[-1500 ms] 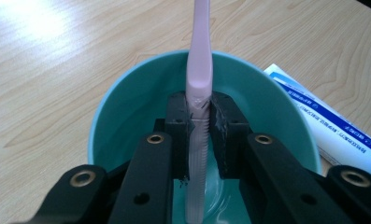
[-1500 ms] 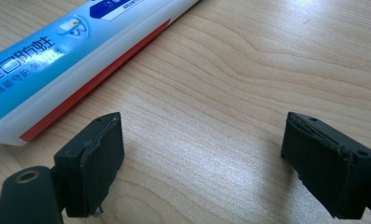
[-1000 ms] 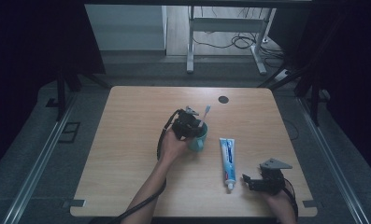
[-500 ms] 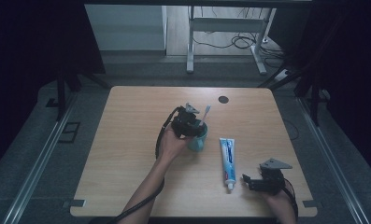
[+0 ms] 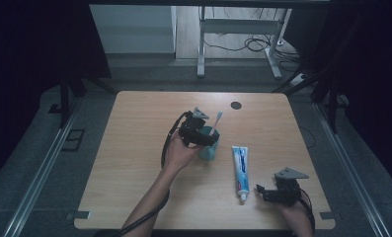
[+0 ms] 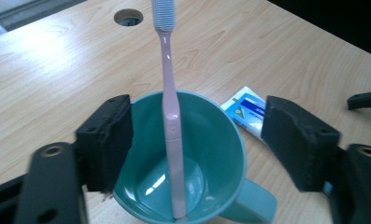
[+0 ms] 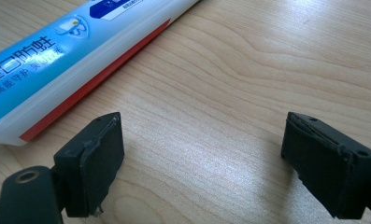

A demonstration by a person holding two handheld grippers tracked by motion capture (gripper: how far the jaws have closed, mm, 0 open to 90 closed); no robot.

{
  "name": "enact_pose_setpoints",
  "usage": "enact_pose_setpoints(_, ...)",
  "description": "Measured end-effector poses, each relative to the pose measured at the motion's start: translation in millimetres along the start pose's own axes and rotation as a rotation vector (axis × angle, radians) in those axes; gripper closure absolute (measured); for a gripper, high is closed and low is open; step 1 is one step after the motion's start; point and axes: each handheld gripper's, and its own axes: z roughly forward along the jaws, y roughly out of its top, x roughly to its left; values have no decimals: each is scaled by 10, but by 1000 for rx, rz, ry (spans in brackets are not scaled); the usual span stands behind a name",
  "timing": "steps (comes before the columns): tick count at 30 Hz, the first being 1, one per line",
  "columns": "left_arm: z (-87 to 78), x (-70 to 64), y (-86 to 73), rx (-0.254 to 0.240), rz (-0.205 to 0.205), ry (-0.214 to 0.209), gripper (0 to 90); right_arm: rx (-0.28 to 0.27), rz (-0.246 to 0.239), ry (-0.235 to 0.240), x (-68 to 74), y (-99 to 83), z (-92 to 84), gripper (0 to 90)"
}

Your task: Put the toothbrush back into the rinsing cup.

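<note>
We read the light wooden table [image 5: 134, 163] from left to right. Its left part carries nothing.

Near the centre, the left gripper [image 6: 197, 140] hangs over the teal plastic mug [image 6: 211, 154]. Its jaws have just been opening and now stand wide, one on each side of the mug's mouth. The left jaw looks to lie at or against the rim; the right jaw stands clear of it. Nothing is clamped. The pink toothbrush with the white bristle head [image 6: 169, 93] stands in the mug, foot on the bottom, handle leaning on the rim, head pointing away from the gripper. In the high view the mug [image 5: 209, 148] sits just left of the tube.

Risk, as we judge it: the brush rises between the open jaws. A sideways pull-out would catch the handle, tip the brush out or drag the light mug over. A jaw hooked on the rim would do the same. Withdraw straight up.

Next lies the blue-and-white toothpaste tube [image 5: 240, 165], flat, cap toward the near edge.

At the far right, the right gripper [image 5: 267, 191] rests low near the cap, jaws spread, bare wood between them [image 7: 202, 154]. Closing here grips nothing; sliding leftward carelessly would push the tube [image 7: 61, 60] toward the mug.
</note>
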Motion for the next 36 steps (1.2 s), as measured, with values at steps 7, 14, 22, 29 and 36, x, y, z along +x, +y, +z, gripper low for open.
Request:
enact_pose_setpoints(7, -98, -10, -17, -8, 3, -14, 155, 0, 0, 0, 0, 0, 0, 129)
enact_pose_setpoints(14, -177, -22, -55, -3, 14, -11, 141, -1, -2, 0, -1, 0, 1, 129)
enact_pose_setpoints(22, -257, -19, -141, -16, 28, 8, 88, -1, -3, 0, -1, 0, 1, 129)
enact_pose_setpoints(29, -314, -33, -225, -16, 48, 37, 32, -1, -2, 0, -1, 0, 1, 129)
enact_pose_setpoints(36, -373, -37, -334, -21, 59, 57, 0, 0, 0, 0, 1, 0, 0, 129)
